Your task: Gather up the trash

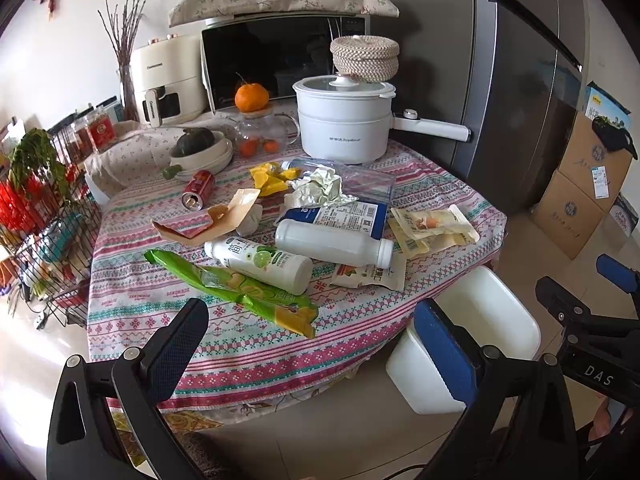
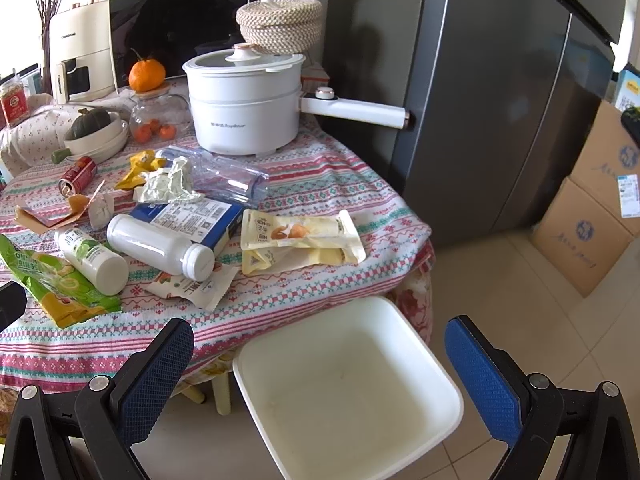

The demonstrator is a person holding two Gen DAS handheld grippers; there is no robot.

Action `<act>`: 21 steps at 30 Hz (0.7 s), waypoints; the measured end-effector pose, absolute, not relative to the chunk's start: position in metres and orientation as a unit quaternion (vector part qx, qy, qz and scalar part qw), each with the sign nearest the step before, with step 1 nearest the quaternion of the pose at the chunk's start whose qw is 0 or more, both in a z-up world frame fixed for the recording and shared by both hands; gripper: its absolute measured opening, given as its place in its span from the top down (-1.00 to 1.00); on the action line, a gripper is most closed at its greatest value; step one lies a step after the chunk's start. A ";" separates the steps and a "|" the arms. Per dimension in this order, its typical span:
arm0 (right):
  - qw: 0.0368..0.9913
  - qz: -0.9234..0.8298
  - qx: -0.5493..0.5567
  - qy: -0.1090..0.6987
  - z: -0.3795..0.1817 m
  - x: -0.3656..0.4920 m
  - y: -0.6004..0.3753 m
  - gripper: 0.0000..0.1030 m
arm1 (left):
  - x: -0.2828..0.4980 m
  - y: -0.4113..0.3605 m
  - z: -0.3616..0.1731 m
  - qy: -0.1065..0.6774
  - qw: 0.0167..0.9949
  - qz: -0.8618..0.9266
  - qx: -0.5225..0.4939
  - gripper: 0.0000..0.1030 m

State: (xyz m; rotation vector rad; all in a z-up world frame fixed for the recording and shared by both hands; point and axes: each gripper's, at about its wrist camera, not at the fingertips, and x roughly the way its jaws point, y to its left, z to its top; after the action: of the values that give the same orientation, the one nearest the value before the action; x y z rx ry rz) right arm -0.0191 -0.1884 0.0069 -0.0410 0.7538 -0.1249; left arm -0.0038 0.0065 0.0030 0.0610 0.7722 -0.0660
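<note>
Trash lies scattered on the patterned tablecloth (image 1: 248, 344): a green snack wrapper (image 1: 240, 292), a lime-label white bottle (image 1: 260, 260), a plain white bottle (image 1: 332, 242), a red can (image 1: 198, 190), crumpled paper (image 1: 320, 192), yellow packets (image 1: 432, 228) and a clear plastic bottle (image 2: 220, 178). A white bin (image 2: 348, 384) stands on the floor by the table's near right edge. My left gripper (image 1: 312, 344) hovers open over the table's front edge, nothing between its fingers. My right gripper (image 2: 320, 376) hangs open above the bin, empty. The same bin (image 1: 480, 320) shows in the left wrist view.
A white electric pot (image 1: 344, 120), glass jar with oranges (image 1: 260, 136), bowls with a squash (image 1: 200, 148), microwave (image 1: 272, 60) and air fryer (image 1: 168, 80) crowd the table's back. A wire rack (image 1: 44, 216) stands left. A grey fridge (image 2: 500, 100) and cardboard boxes (image 2: 592, 220) stand right.
</note>
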 end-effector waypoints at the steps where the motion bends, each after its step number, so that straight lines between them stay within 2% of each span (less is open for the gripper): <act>1: 0.928 -0.061 -0.020 0.368 0.007 -0.019 -0.188 -1.00 | -0.004 0.007 0.003 0.376 0.926 -0.031 0.029 -1.00; 21: 0.928 -0.064 -0.025 0.365 0.005 -0.021 -0.186 -1.00 | -0.003 0.010 0.001 0.374 0.927 -0.027 0.031 -1.00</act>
State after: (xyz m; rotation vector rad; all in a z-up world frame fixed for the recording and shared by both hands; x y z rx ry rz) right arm -0.0209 -0.1864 0.0053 -0.0515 0.7480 -0.1305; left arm -0.0033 0.0102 0.0008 0.0630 0.7669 -0.0564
